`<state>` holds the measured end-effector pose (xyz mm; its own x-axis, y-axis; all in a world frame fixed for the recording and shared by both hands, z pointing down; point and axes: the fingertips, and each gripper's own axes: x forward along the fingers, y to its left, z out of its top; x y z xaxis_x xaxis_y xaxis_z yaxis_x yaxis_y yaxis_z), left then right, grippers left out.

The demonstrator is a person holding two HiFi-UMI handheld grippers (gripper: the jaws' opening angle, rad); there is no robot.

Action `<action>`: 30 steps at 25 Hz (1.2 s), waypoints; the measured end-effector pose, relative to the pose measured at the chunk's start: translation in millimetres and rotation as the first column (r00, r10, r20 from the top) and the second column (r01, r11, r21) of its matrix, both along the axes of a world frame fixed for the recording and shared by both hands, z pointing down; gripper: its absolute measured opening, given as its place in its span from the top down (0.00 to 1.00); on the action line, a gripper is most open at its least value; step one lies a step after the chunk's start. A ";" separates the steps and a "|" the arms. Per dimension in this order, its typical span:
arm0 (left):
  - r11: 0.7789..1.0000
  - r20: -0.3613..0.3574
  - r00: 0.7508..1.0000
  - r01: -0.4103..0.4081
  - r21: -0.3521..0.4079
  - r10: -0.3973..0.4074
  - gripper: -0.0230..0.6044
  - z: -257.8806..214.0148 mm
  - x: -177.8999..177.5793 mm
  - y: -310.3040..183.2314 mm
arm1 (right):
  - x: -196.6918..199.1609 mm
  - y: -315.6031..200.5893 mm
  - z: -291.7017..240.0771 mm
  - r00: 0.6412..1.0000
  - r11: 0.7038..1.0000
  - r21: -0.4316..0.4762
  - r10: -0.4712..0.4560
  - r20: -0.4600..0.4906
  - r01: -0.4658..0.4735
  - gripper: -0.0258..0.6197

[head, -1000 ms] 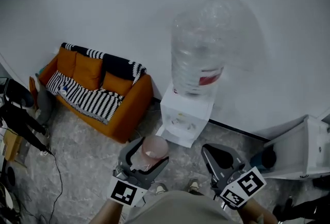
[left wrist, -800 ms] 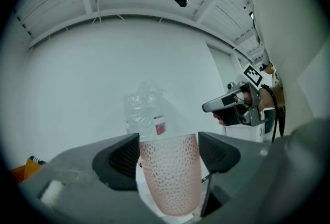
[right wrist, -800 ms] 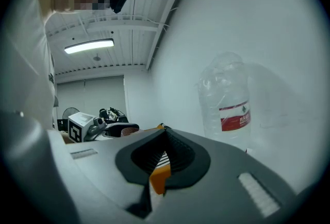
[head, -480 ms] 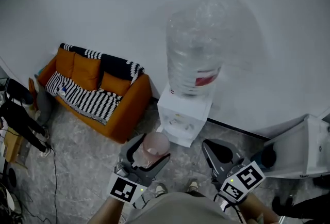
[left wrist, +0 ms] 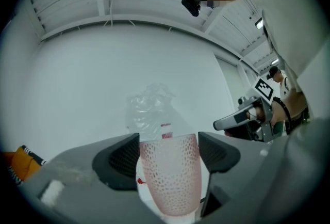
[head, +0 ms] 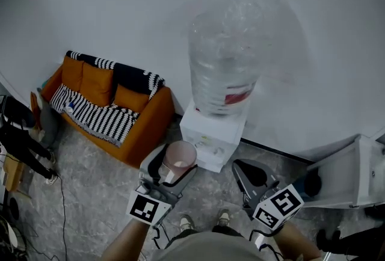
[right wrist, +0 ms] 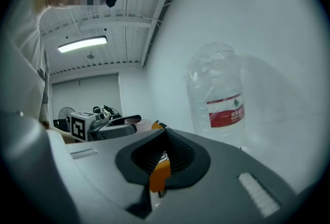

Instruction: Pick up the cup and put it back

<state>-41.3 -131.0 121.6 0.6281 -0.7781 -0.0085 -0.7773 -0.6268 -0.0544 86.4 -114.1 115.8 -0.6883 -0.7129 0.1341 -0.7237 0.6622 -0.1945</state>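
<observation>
A pink textured cup (head: 180, 157) sits upright between the jaws of my left gripper (head: 175, 164), which is shut on it just in front of the white water dispenser (head: 210, 136). In the left gripper view the cup (left wrist: 169, 176) fills the gap between both pads, with the clear water bottle (left wrist: 152, 112) behind it. My right gripper (head: 252, 178) hangs beside it to the right, shut and holding nothing. In the right gripper view its pads meet at the tip (right wrist: 165, 138); the bottle (right wrist: 219, 99) stands ahead on the right.
An orange sofa (head: 141, 127) with a striped blanket stands against the white wall at left. A white open cabinet (head: 355, 175) is at the right edge. Dark gear and a cable (head: 63, 199) lie on the grey floor at far left.
My left gripper has carried the cup forward, closer to the dispenser's front. The right gripper has shifted forward a little beside it, still shut.
</observation>
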 end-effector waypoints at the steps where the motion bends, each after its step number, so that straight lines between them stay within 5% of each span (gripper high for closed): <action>1: 1.000 0.000 1.000 0.001 0.008 -0.001 0.37 3.0 -0.1 -9.9 | -0.9 -5.5 4.7 1.000 1.000 -0.006 -0.001 -0.004 0.001 0.96; 9: 0.996 -0.037 0.996 0.080 -0.042 -0.082 0.37 64.7 -9.9 -102.4 | -16.4 -51.0 49.5 0.998 0.998 -0.052 -0.022 -0.054 0.019 0.96; 19: 0.989 0.002 0.996 0.091 -0.113 -0.092 0.37 158.6 -9.1 -207.0 | -30.5 -114.0 98.7 0.998 0.995 -0.098 -0.007 -0.055 0.001 0.96; 26: 0.982 -0.117 0.977 0.172 -0.082 -0.181 0.37 169.9 -18.4 -253.7 | -27.4 -124.4 131.0 0.998 0.986 -0.161 0.025 -0.060 -0.034 0.96; 30: 0.980 -0.124 0.973 0.191 -0.057 -0.197 0.37 186.8 -14.5 -266.0 | -24.5 -128.8 150.8 0.997 0.980 -0.194 0.036 -0.070 -0.049 0.96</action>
